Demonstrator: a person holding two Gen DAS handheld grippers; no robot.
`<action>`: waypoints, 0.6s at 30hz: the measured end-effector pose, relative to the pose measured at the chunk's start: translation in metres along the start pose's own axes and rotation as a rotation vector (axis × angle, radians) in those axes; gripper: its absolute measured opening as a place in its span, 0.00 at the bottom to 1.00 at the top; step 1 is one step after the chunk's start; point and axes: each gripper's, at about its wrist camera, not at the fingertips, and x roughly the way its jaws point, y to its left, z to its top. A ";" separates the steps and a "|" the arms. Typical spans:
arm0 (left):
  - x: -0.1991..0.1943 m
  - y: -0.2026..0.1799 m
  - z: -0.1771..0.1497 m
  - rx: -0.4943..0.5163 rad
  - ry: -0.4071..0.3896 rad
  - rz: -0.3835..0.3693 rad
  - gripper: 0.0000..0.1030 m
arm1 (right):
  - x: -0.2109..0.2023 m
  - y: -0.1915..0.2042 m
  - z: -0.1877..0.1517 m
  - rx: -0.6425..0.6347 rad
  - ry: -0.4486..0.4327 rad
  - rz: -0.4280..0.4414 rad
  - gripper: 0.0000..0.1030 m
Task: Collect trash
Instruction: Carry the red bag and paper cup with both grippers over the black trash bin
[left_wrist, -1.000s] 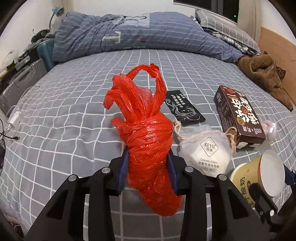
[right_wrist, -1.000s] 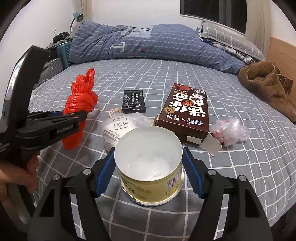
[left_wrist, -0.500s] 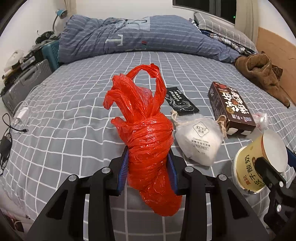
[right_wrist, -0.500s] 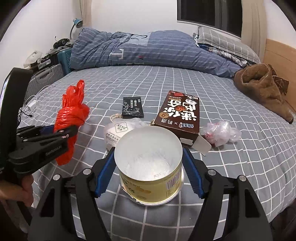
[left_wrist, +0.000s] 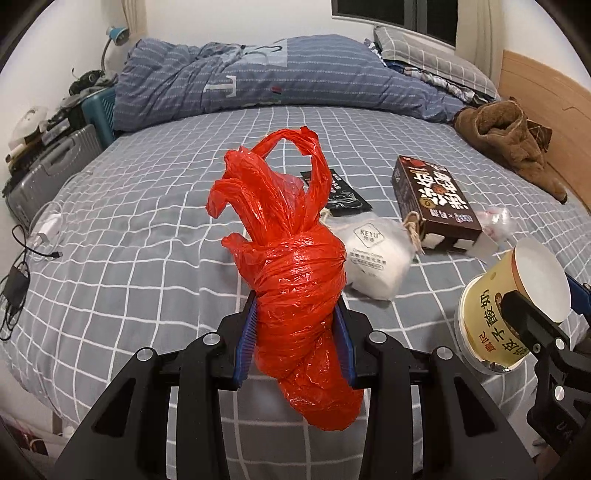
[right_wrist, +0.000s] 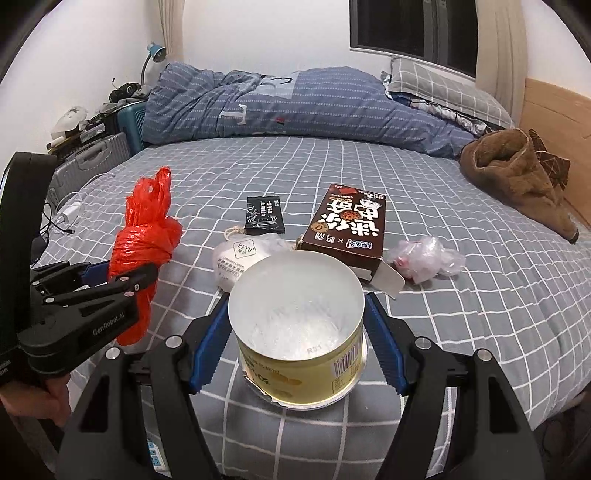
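My left gripper is shut on a knotted red plastic bag, held above the grey checked bed; the same red bag shows at the left of the right wrist view. My right gripper is shut on a yellow paper cup, lifted off the bed, its white bottom facing the camera; that cup appears at the right in the left wrist view. On the bed lie a white pouch, a black sachet, a brown box and a crumpled clear wrapper.
A blue quilt and pillows lie along the far side of the bed. A brown garment rests at the right near the wooden headboard. Suitcases, cables and a charger sit at the left edge.
Both grippers have drawn back and risen slightly with their loads. The items on the bed look farther away and more of the room shows.
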 end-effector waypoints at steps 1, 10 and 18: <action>-0.002 -0.001 -0.001 0.001 -0.001 0.000 0.36 | -0.002 0.000 -0.001 0.001 0.000 0.000 0.65; -0.020 -0.014 -0.019 0.009 0.004 -0.018 0.35 | -0.021 -0.004 -0.010 0.010 0.001 0.001 0.65; -0.038 -0.020 -0.039 0.009 0.013 -0.026 0.35 | -0.035 -0.001 -0.016 0.004 -0.003 0.006 0.65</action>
